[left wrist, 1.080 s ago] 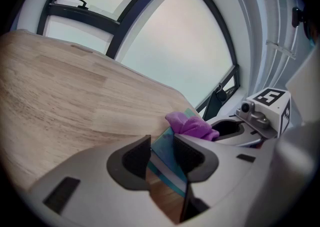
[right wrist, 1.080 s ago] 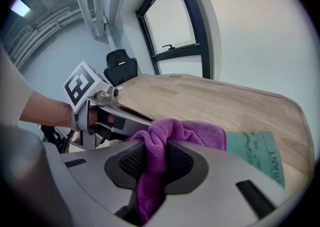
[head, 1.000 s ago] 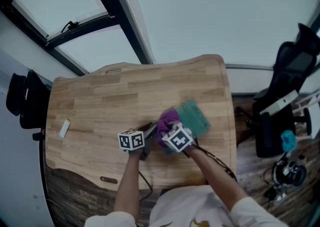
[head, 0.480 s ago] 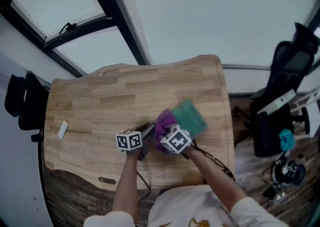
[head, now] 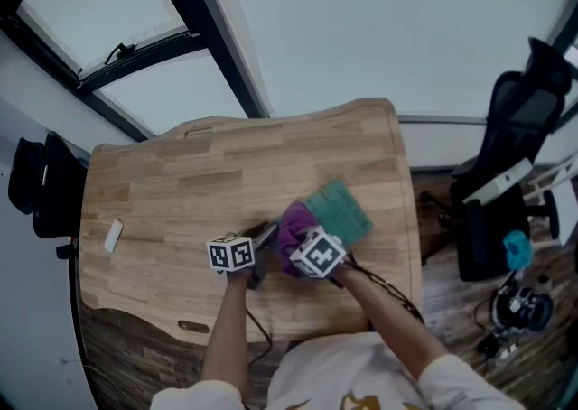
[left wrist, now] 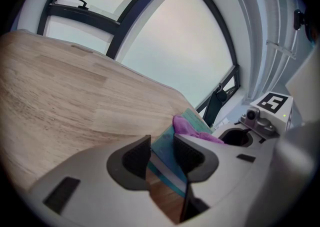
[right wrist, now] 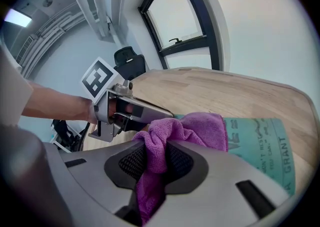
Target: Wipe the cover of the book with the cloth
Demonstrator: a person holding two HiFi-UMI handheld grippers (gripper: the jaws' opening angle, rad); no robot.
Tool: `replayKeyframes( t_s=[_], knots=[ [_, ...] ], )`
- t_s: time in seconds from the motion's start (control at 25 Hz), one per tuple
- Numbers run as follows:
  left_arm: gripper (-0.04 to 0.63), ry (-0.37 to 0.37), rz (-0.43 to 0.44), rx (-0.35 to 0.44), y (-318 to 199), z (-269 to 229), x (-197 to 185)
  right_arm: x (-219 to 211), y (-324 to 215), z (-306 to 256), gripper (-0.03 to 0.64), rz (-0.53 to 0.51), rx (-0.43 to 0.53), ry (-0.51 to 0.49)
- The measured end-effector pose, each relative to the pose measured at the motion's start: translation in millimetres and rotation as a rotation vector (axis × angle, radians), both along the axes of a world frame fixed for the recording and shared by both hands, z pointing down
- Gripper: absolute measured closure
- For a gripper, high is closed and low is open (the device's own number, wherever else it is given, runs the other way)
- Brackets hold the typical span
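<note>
A teal-covered book [head: 341, 209] lies on the wooden table [head: 208, 173] near its right edge. My right gripper [head: 295, 244] is shut on a purple cloth [head: 294, 221], which rests on the book's near-left part. In the right gripper view the cloth [right wrist: 195, 127] bunches between the pads of the right gripper [right wrist: 156, 163] and spreads onto the book [right wrist: 260, 141]. My left gripper [head: 267, 235] holds the book's near-left corner. In the left gripper view the left gripper [left wrist: 162, 153] has that corner between its pads, with the book [left wrist: 195, 117] and the cloth [left wrist: 184, 125] beyond.
A small white object [head: 113, 235] lies near the table's left edge. A black office chair [head: 519, 119] stands to the right of the table, and a dark bag [head: 41, 182] sits off its left edge. Window frames run behind the table.
The right gripper has drawn the cloth a little toward the book's near-left corner. The left gripper and the book have stayed in place.
</note>
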State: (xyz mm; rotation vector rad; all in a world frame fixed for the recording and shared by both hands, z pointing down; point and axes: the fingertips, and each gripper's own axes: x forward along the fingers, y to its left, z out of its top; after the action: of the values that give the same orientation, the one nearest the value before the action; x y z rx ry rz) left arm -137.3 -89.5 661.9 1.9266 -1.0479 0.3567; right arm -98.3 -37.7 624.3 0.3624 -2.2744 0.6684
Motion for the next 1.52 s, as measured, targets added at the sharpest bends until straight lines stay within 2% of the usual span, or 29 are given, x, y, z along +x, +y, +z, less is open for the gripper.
replayKeyframes(
  t_s=[0.32,0.84,1.32,1.52],
  knots=[
    [0.451,0.004,-0.003,0.002,-2.1,-0.5,-0.7,13.5,-8.0,15.4,0.54,-0.037,-0.005,0.051],
    [0.451,0.005,-0.002,0.002,-2.1,-1.9,0.1,27.3,-11.6,13.8,0.54,-0.06,-0.022,0.048],
    [0.451,0.006,0.0,0.002,-2.1,-2.0,-0.3,43.8,-26.3,13.8,0.54,-0.016,-0.036,0.048],
    [0.451,0.005,-0.002,0.005,-2.4,-2.0,-0.8,60.3,-45.7,13.9,0.54,0.074,0.02,0.074]
  ],
)
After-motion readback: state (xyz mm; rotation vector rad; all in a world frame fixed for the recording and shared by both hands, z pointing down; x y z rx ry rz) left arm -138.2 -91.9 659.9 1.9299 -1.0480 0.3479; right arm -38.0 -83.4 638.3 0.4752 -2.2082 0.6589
